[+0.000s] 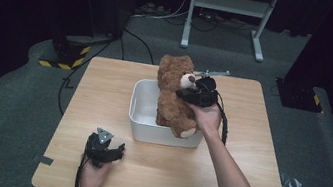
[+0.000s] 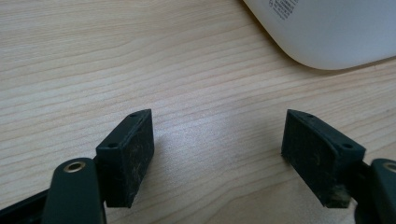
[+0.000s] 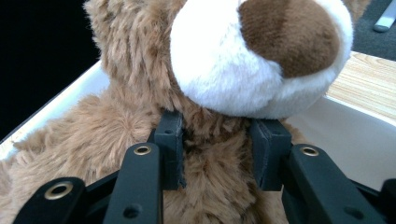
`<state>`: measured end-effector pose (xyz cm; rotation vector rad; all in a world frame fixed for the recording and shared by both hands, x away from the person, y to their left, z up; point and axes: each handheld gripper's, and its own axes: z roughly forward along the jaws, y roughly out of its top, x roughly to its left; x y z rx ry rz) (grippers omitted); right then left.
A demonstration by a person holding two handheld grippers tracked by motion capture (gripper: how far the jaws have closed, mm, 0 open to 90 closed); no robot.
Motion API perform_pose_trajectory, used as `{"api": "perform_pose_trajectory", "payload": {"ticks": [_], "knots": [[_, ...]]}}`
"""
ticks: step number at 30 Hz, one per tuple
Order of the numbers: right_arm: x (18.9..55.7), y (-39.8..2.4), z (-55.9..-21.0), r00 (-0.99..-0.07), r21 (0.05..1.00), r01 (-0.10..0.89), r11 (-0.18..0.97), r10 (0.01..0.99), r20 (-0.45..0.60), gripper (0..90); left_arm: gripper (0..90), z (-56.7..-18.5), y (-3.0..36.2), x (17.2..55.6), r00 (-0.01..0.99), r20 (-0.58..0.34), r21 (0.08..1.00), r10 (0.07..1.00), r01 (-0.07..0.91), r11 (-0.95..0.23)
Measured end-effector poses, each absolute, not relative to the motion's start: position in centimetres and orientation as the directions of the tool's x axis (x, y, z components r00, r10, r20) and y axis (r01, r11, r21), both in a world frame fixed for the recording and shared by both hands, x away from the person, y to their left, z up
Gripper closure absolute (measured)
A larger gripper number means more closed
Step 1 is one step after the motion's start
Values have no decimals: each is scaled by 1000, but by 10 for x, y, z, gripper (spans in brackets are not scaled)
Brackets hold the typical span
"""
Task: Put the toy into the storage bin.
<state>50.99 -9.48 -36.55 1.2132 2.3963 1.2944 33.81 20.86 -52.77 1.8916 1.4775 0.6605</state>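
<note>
A brown teddy bear (image 1: 172,94) with a white muzzle sits upright in the right half of a white plastic bin (image 1: 144,108) at the middle of the wooden table (image 1: 104,89). My right gripper (image 1: 182,94) reaches in from the right at the bear's neck. In the right gripper view its pads (image 3: 170,140) press into the fur on both sides of the neck, just under the muzzle of the bear (image 3: 93,130). My left gripper (image 1: 118,148) rests near the table's front left, open, with bare wood between its jaws (image 2: 217,135). A corner of the bin (image 2: 327,32) lies ahead of it.
The bin's left half (image 1: 141,115) holds nothing. Behind the table a white metal stand (image 1: 229,4) and cables lie on the grey floor. A black base with yellow-striped tape (image 1: 64,54) stands at the back left. Scraps of tape (image 1: 291,186) lie on the floor at right.
</note>
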Motion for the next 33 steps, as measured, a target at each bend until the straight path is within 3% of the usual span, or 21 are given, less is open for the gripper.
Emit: {"api": "perform_pose_trajectory", "payload": {"ticks": [22,33], "knots": [[498,-97,-365,-666,766,553,328,726,170,565,253,-527,209,338,243,2,742,970,650,-164],[488,-112,-358,-667,800,528,283,722,185,559,253,-527,209,338,244,4,743,970,648,-166]]}}
